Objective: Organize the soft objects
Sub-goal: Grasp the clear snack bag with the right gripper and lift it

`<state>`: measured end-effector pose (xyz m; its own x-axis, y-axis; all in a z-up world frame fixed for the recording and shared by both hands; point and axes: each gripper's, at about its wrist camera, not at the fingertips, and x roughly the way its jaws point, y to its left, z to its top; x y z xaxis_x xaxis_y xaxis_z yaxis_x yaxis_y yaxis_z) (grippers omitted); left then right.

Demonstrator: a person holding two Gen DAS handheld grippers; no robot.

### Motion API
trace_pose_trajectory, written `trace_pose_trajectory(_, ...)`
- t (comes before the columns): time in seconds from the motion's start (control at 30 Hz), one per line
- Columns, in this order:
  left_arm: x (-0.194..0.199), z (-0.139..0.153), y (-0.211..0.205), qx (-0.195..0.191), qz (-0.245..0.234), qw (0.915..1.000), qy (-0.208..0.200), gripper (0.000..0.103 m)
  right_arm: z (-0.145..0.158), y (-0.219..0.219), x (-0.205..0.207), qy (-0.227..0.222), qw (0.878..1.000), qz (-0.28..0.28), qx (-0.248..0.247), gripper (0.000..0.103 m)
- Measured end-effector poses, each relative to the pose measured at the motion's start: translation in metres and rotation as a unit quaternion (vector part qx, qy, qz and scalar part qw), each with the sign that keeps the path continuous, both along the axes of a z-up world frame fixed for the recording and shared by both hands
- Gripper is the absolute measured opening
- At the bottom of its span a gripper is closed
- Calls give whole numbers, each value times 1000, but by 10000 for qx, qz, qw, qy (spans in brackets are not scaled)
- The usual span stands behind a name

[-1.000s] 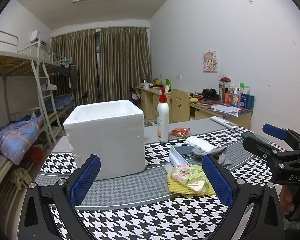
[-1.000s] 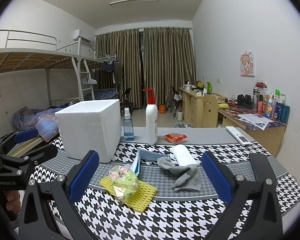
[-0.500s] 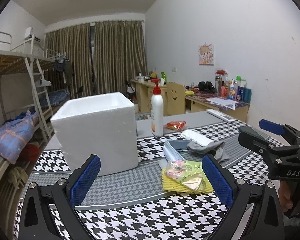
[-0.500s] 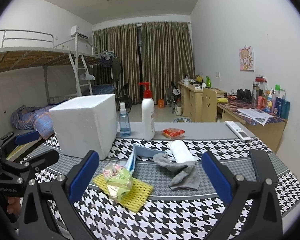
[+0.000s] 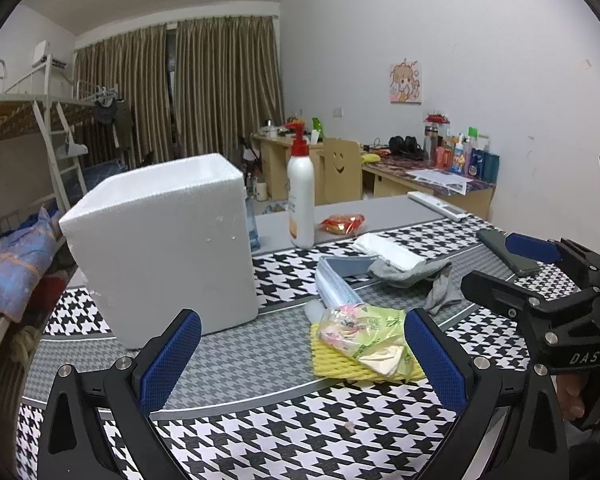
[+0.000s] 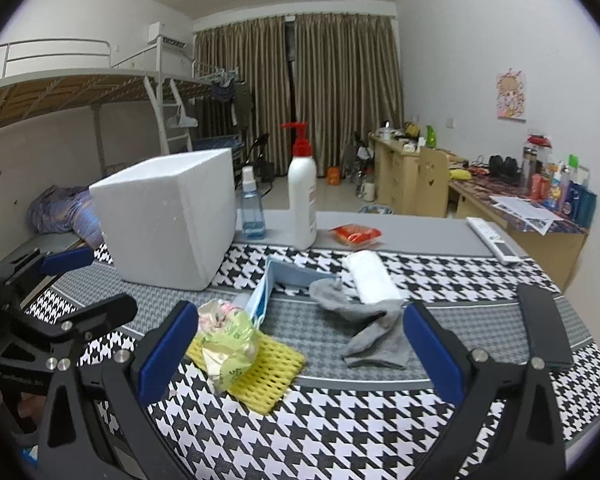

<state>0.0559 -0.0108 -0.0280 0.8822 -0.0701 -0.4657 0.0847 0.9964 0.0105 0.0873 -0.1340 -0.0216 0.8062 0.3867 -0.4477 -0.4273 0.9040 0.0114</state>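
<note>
A white foam box (image 5: 168, 248) (image 6: 172, 216) stands open-topped on the houndstooth table. A yellow foam net (image 5: 356, 364) (image 6: 268, 368) lies in front with a crinkly green-pink plastic bag (image 5: 364, 328) (image 6: 228, 340) on it. Behind lie a pack of blue face masks (image 5: 336, 280) (image 6: 268, 288), a grey sock (image 5: 416, 276) (image 6: 364, 324) and a white tissue pack (image 5: 388, 248) (image 6: 370, 276). My left gripper (image 5: 300, 356) is open and empty, short of the bag. My right gripper (image 6: 300, 348) is open and empty, above the net and sock.
A white pump bottle (image 5: 301, 200) (image 6: 302, 200), a blue spray bottle (image 6: 252, 208) and a red snack packet (image 5: 342, 224) (image 6: 356, 234) stand at the table's back. A remote (image 6: 496, 240) and a dark phone (image 6: 544, 320) lie at the right. A bunk bed is on the left.
Both grippers have moved forward and lower toward the table; the objects look larger and nearer. The jaws stayed open and nothing on the table moved.
</note>
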Motion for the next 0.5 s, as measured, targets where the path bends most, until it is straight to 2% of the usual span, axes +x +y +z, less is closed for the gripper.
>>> trace_pose_trajectory(0.23,12,-10,10,-83,81,9996,273,101,-14,16,15,467,9984,320,-92,100)
trace_pose_trajectory(0.5,22,-15,22,-145,151,9988,449,101,-26,33,30,902,9940,555,-258,92)
